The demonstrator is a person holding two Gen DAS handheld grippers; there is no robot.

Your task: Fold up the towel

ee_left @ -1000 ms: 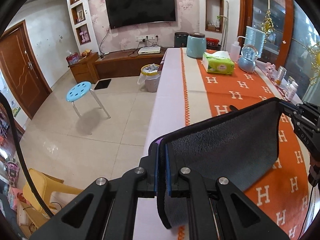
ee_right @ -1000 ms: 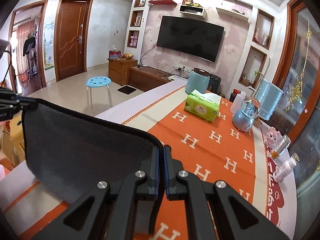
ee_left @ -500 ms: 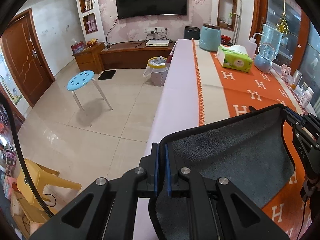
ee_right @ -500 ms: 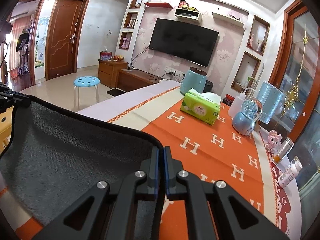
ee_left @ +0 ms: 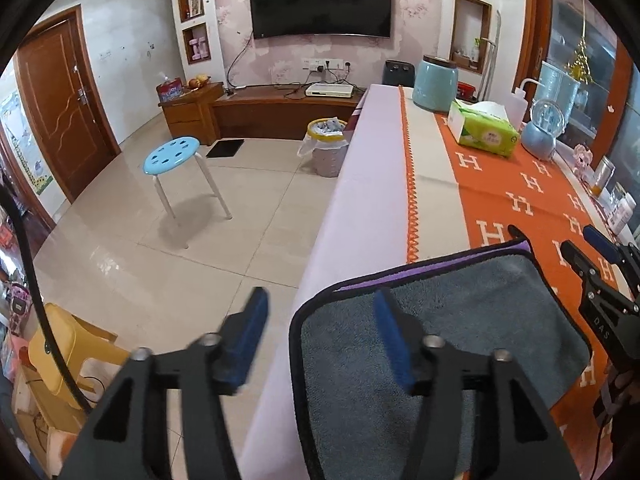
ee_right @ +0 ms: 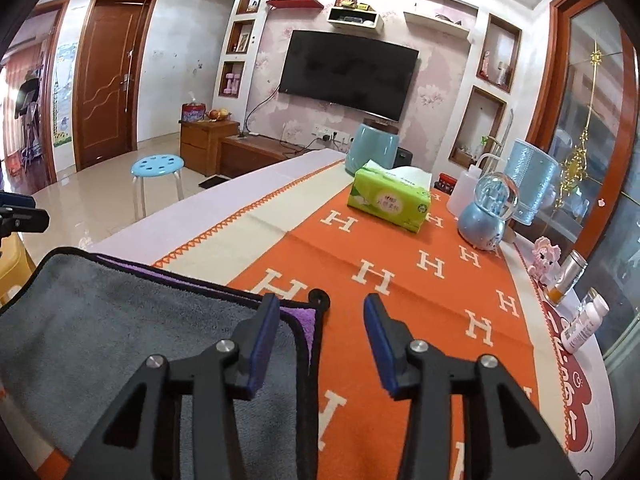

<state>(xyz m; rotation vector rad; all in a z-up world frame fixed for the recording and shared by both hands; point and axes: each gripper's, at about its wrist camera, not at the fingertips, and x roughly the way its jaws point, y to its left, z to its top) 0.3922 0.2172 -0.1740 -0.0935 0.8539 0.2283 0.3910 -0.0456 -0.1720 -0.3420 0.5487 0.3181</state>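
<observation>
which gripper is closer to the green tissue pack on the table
Right. The right gripper sits over the orange cloth, in line with the green tissue pack. The left gripper straddles the table's edge, further off.

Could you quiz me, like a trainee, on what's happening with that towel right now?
1. True or false: the left gripper and the right gripper both have their jaws open.
2. The towel shows grey on top. Which colour peeks out at its far edge? A purple, B green, C red.
3. Fill in: the green tissue pack sits on the ____ tablecloth.

Key: 1 true. 2 A. 3 orange.
</observation>
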